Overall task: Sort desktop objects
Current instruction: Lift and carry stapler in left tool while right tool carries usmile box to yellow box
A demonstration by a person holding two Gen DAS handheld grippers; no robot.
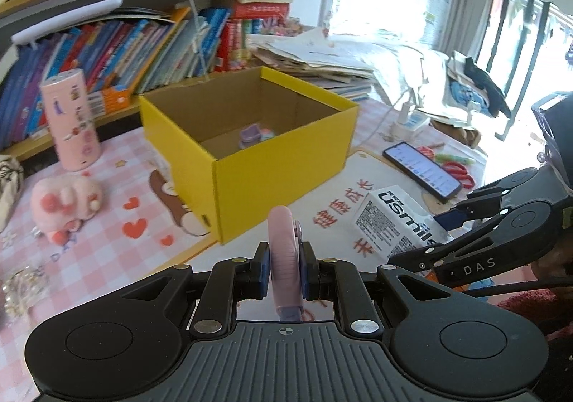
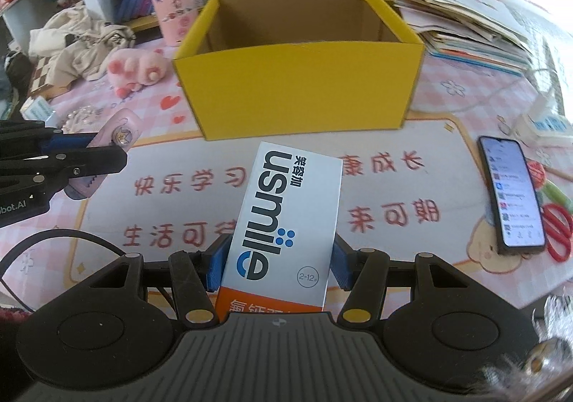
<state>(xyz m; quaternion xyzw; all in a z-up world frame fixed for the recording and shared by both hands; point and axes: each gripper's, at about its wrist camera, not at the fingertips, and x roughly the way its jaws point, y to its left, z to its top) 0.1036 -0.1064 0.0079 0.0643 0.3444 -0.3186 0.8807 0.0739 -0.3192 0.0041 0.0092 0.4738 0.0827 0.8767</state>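
My left gripper (image 1: 283, 264) is shut on a flat pink case (image 1: 283, 251) held edge-up, in front of the open yellow cardboard box (image 1: 286, 165). A small purple object (image 1: 249, 136) lies on the box floor. My right gripper (image 2: 277, 260) is shut on a white usmile box (image 2: 286, 219), its blue pads pressing both long sides, and hovers over the desk mat short of the yellow box (image 2: 301, 87). From the right wrist view the left gripper (image 2: 104, 151) with the pink case (image 2: 111, 148) shows at the left; the right gripper (image 1: 451, 223) with the white box (image 1: 397, 219) shows at the right of the left wrist view.
A pink bottle (image 1: 73, 119) and a pink plush toy (image 1: 64, 205) sit left of the yellow box. A phone (image 2: 512, 194) and red scissors (image 2: 558, 230) lie at the right. Books (image 1: 143, 47) and a paper stack (image 1: 322, 58) line the back. The mat (image 2: 179, 183) has red characters.
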